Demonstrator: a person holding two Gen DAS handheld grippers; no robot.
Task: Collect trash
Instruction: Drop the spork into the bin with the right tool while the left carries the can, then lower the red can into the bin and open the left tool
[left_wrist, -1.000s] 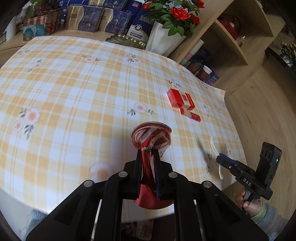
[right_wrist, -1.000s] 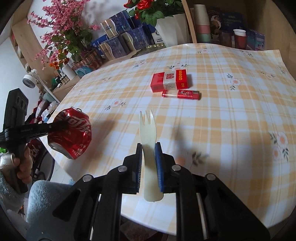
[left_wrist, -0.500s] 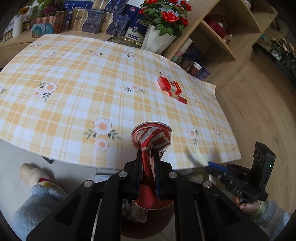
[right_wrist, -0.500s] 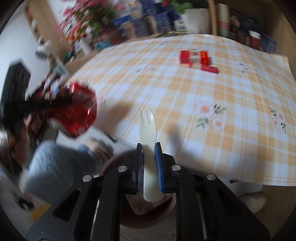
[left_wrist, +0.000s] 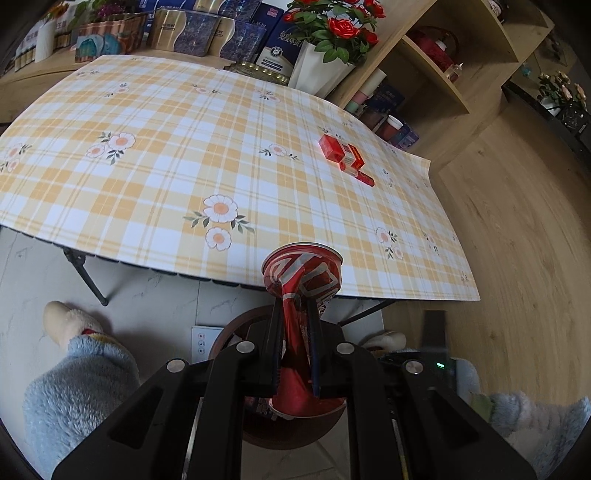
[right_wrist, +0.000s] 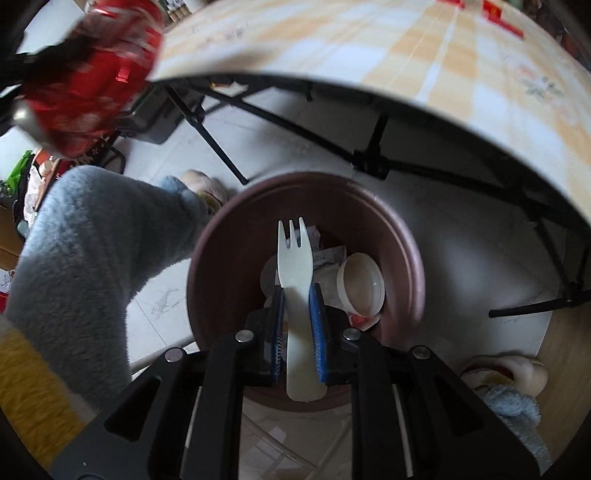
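One crushed red soda can (left_wrist: 301, 273), lower centre of left wrist view. One white plastic fork (right_wrist: 295, 266), centre of right wrist view. One brown round bin (right_wrist: 221, 266) around it, one paper cup (right_wrist: 360, 282) inside. One red cigarette pack (left_wrist: 334, 147), one red lighter (left_wrist: 364, 179), upper right on tablecloth. Two fluffy slippers (left_wrist: 61, 321).

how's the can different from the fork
The can is red metal and crushed in the middle; the fork is pale plastic, flat and undamaged. The can is in the left gripper, the fork in the right gripper. Both are clamped over the bin.
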